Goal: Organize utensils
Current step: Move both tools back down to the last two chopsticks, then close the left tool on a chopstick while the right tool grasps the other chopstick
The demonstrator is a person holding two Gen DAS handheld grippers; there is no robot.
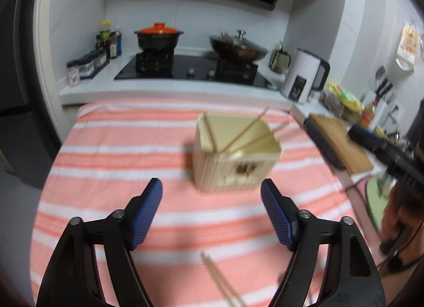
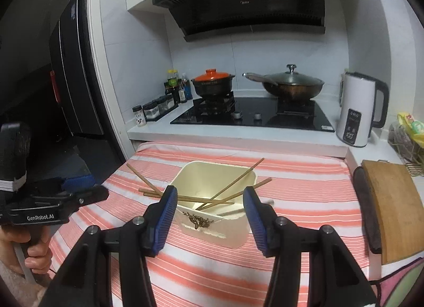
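Several chopsticks [image 2: 233, 187] in cream holder [image 2: 212, 217], both grippers' fingers [image 2: 167, 217] apart

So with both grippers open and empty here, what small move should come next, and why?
Probably lower the left gripper onto the loose chopsticks on the striped cloth left of the holder. Several chopsticks already lean inside it, these lie outside, and the right gripper hovers over the holder holding nothing.
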